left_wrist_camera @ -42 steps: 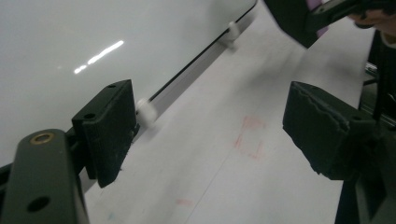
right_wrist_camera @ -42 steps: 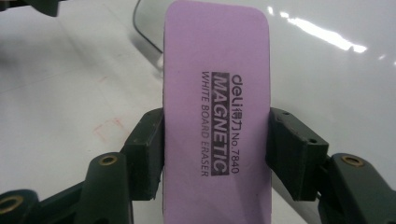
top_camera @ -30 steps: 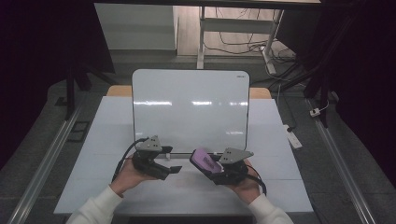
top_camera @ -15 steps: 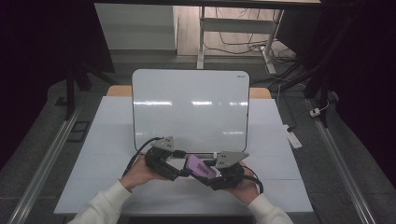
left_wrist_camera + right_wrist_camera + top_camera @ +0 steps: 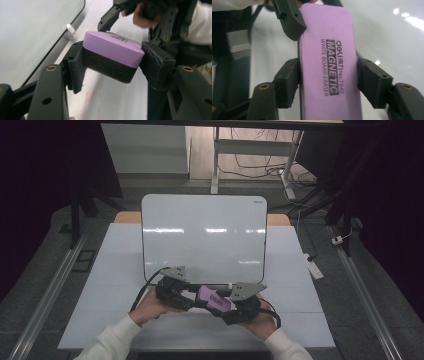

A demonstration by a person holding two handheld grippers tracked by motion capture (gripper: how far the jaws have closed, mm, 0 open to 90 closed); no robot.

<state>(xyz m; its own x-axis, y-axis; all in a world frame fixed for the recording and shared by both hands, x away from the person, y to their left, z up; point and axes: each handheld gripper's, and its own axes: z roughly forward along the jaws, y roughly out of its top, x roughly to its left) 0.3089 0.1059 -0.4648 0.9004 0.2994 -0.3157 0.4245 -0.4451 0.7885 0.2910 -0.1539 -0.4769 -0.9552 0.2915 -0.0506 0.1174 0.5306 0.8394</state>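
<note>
- Purple foam top, black felt underside: one whiteboard eraser [image 5: 214, 299], held above the white tabletop [image 5: 115, 270] just in front of the whiteboard's lower edge, between my two tongs.
- High view: left tongs [image 5: 192, 300] and right tongs [image 5: 220, 304] meet at the eraser from opposite ends; both of the person's hands sit near the front edge of the tabletop, white sleeves coming in from the bottom.
- High view gives the layout but not the jaw contact; the eraser is a small purple patch there.
- Left gripper view: the eraser [image 5: 112, 56] sits between my left tongs [image 5: 113, 66]. The left pad presses the felt side; the right pad stands just beside the eraser's corner, and I cannot tell whether it touches. I log the left tongs as closing around the eraser, grip not confirmed.
- Same view shows the felt layer, which the right gripper view does not, and the right tongs [image 5: 110, 17] farther off with a hand behind them.
- Right gripper view: right tongs [image 5: 328, 80] clamp the eraser [image 5: 327, 65] across its width, both pads touching its long sides. Printed label legible here alone: "deli MAGNETIC WHITE BOARD ERASER No.7840".
- Same view: one jaw of the left tongs [image 5: 289, 20] touches the eraser's far end.
- Count: one eraser, one whiteboard [image 5: 200, 230] propped upright, two tongs, two hands.
- Faint red smear on the tabletop [image 5: 92, 96] under the eraser, seen from the left gripper view.
</note>
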